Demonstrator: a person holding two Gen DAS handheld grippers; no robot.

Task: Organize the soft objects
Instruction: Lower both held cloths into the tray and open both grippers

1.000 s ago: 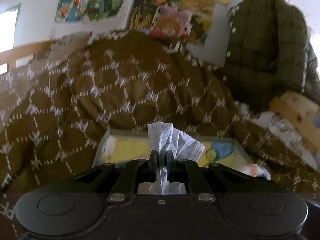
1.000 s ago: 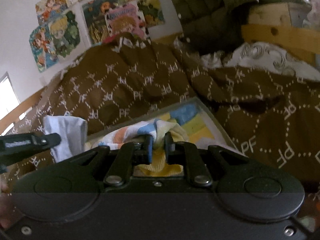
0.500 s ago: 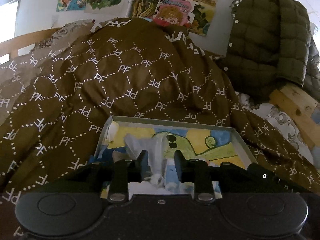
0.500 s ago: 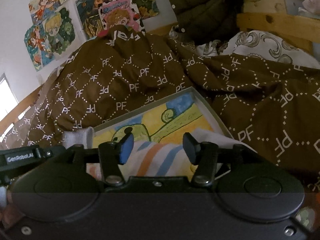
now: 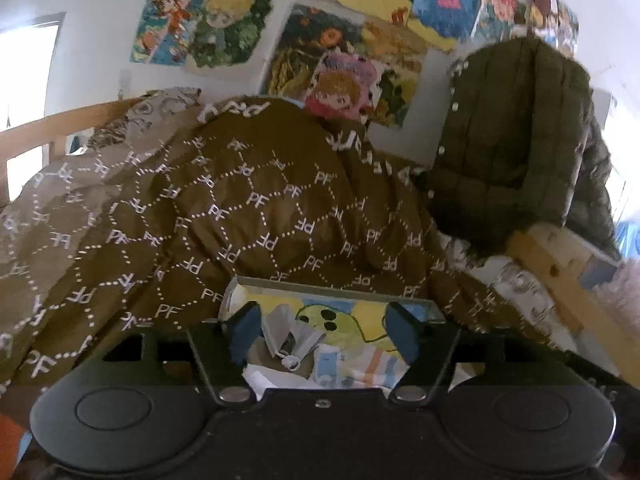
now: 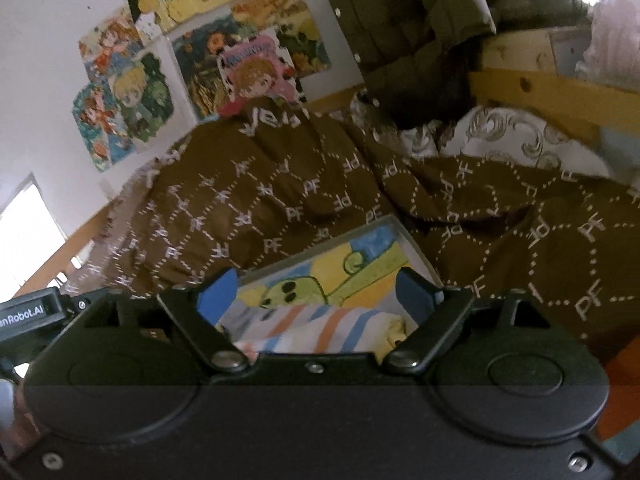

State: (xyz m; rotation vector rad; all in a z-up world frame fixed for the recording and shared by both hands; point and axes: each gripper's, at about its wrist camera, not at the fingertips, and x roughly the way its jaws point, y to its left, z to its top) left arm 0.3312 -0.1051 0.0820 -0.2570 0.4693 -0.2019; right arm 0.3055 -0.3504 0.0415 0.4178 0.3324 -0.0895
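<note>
Release is what marks this moment: both tools have let go over the shallow grey box with the yellow-and-green cartoon lining [image 5: 434,312], which sits on the brown quilt printed with white "PF" hexagons [image 5: 248,216]. A second ago the left gripper [image 5: 322,334] pinched a pale blue face mask [image 5: 298,340] upright; now its jaws are opening wide, empty, and the mask lies crumpled in the box below them. The right gripper [image 6: 320,294] had clamped a soft striped cloth in orange, blue and white [image 6: 316,326]; its jaws are also opening, nothing between the pads, the cloth resting in the box beneath. Both soft items appear stowed, so I judge this placing step done, both tools free for whatever remains.
</note>
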